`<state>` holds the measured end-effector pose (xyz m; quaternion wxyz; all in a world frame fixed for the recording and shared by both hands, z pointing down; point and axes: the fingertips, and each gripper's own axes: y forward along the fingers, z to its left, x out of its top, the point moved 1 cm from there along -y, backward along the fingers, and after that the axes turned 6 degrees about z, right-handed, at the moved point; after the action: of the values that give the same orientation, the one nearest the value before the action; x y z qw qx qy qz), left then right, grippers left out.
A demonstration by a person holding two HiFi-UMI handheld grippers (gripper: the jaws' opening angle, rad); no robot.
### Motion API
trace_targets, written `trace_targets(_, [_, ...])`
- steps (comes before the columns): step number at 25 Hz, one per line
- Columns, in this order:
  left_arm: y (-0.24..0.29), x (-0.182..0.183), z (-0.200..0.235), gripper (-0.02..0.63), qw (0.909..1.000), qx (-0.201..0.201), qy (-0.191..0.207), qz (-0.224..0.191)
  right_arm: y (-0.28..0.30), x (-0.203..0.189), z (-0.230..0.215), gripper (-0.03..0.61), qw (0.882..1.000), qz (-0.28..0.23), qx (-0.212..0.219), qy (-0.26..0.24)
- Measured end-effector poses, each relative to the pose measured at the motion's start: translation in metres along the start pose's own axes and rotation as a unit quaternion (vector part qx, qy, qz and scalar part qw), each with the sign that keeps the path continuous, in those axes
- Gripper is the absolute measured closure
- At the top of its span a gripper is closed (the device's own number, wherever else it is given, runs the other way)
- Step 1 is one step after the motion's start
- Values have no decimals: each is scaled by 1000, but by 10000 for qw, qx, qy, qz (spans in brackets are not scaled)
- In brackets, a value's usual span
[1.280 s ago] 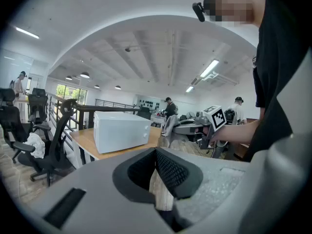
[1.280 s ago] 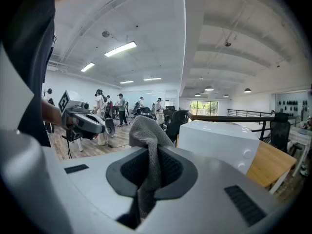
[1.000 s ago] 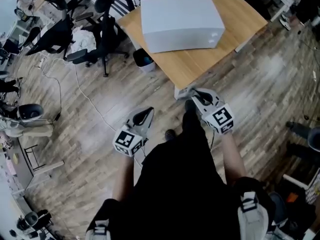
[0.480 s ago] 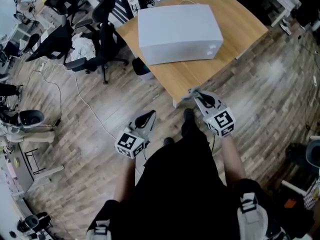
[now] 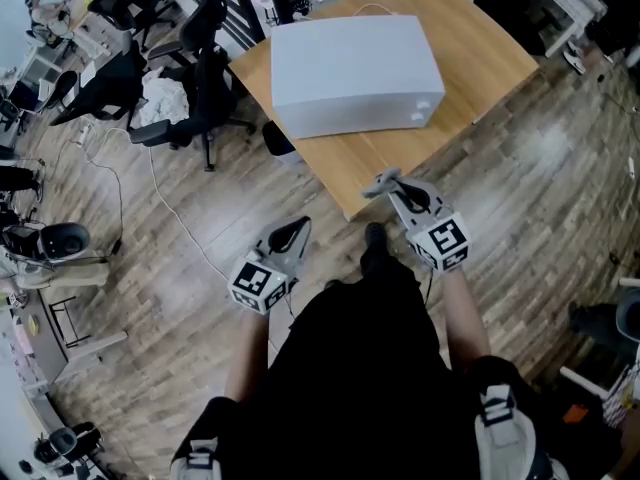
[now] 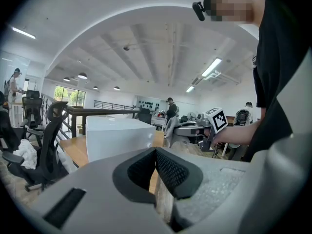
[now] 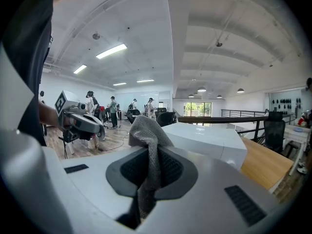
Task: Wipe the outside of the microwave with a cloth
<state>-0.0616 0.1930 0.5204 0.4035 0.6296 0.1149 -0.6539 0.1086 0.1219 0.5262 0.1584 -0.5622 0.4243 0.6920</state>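
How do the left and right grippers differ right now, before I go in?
The right gripper has its jaws shut on the grey cloth; the left gripper has its jaws together on nothing. The right gripper is at the table's near corner; the left gripper is over the floor. Both point toward the microwave, and neither touches it.

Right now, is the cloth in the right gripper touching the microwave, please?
Apart. The head view shows bare tabletop between the cloth, clamped in the right gripper, and the microwave.
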Motion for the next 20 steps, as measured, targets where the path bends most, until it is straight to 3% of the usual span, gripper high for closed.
trace_targets(20, [55, 25, 27, 612, 9993, 354, -100, -36, 32, 5, -74, 560, 9998, -29, 176, -56])
